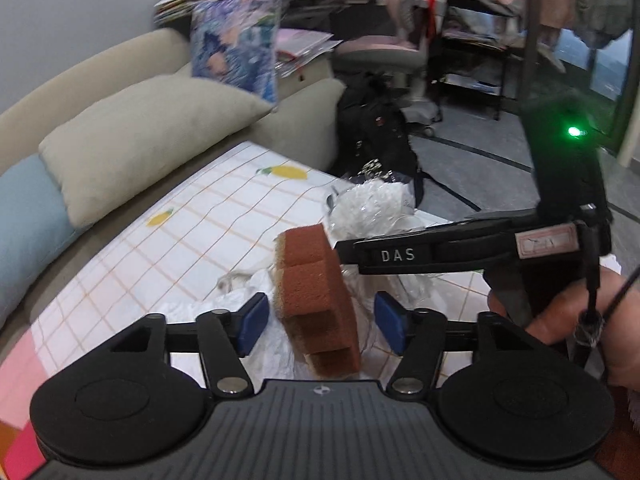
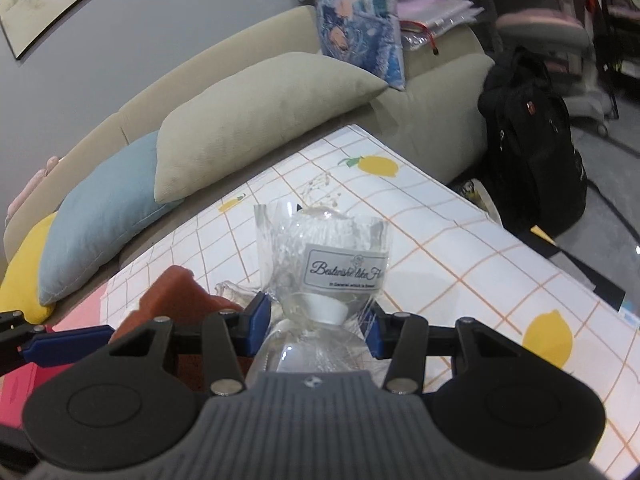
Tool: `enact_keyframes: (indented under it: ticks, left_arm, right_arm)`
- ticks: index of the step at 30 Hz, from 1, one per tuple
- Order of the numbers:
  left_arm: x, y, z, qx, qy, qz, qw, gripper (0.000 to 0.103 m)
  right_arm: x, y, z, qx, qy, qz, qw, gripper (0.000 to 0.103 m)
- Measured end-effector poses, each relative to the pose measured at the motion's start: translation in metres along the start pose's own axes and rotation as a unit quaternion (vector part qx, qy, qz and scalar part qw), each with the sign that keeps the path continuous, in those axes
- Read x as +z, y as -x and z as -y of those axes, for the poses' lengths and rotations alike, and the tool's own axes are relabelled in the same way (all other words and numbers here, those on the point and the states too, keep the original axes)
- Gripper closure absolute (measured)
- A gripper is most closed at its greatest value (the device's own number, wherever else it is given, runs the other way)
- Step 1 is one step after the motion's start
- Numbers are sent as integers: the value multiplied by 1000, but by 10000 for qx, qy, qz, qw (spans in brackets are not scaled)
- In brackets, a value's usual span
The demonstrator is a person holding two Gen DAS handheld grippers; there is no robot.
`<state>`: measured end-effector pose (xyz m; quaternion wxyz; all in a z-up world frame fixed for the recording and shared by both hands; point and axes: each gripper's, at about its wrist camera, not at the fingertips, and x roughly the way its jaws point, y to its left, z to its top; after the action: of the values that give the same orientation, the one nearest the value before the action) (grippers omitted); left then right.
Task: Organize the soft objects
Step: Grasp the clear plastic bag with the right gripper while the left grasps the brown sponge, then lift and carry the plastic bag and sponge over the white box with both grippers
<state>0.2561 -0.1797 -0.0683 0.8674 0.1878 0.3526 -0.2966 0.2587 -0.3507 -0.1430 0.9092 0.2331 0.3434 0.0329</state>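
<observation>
A rust-brown sponge block [image 1: 316, 300] stands tilted on crumpled clear wrap, between the blue pads of my left gripper [image 1: 320, 322]. There is a gap on each side of it, so that gripper is open. In the right wrist view the sponge [image 2: 172, 296] shows low on the left, next to a blue left fingertip [image 2: 60, 342]. My right gripper [image 2: 316, 326] is shut on the pinched neck of a clear plastic package [image 2: 320, 256] with a white label. A black finger [image 1: 400, 256] of the right gripper reaches the sponge's upper edge from the right.
The table wears a white grid cloth with lemons [image 2: 460, 248]. Behind it is a beige sofa with a beige cushion [image 2: 256, 120], a blue cushion [image 2: 96, 216] and a yellow one [image 2: 24, 280]. A black backpack [image 2: 532, 140] stands on the floor. A hand [image 1: 560, 320] holds the right gripper.
</observation>
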Motion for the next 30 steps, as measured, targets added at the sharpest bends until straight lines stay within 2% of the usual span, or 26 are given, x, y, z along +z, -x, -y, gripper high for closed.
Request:
enact_keyframes:
  ticks: [4, 5, 8, 11, 13, 15, 17, 18, 19, 20, 22, 24, 26, 30]
  left_arm:
    - [8, -8, 3, 93, -321, -13, 9994, 24]
    - [10, -12, 4, 85, -386, -91, 9992, 19]
    - [11, -23, 2, 152, -605, -235, 9978, 16]
    - [14, -32, -7, 136, -554, -393, 9976, 14]
    - [16, -36, -19, -61, -131, -437, 9989, 16]
    - [16, -34, -35, -321, 544, -277, 9976, 21]
    - [14, -32, -53, -803, 1411, -186, 9866, 45]
    - [12, -35, -61, -1038, 1827, -222, 9774, 49]
    - [9, -39, -65, -1124, 2145, -246, 9699, 49]
    - [6, -43, -65, -1076, 2278, -262, 9674, 49]
    - [1, -49, -59, -859, 2268, -284, 9697, 49]
    - [-3, -53, -55, -721, 2387, -326, 9679, 55]
    - [-4, -56, -53, -542, 2464, -367, 9670, 67]
    - [-5, -48, -51, -328, 2592, -236, 9650, 68]
  right_arm:
    - [-2, 0, 2, -18, -13, -98, 9999, 55]
    - [-2, -2, 3, -49, -3, -138, 9999, 55]
    - [-3, -6, 7, -72, -109, -268, 9996, 55]
    - [-4, -8, 8, -70, -144, -351, 9993, 55]
    - [-4, -9, 7, -59, -115, -374, 9992, 56]
    - [-3, -10, 6, -61, -98, -377, 9992, 56]
    - [-3, -9, 6, -84, -84, -371, 9992, 55]
    - [-3, -9, 7, -92, -102, -368, 9992, 55]
    - [-3, -9, 9, -111, -128, -372, 9992, 55]
    - [-2, -10, 10, -111, -159, -389, 9991, 55]
    - [-3, -11, 9, -75, -177, -404, 9990, 55]
    - [-3, -11, 6, -128, -68, -387, 9991, 56]
    - [-3, -11, 7, -112, -88, -404, 9991, 56]
    - [-3, -9, 5, -114, 5, -325, 9994, 56]
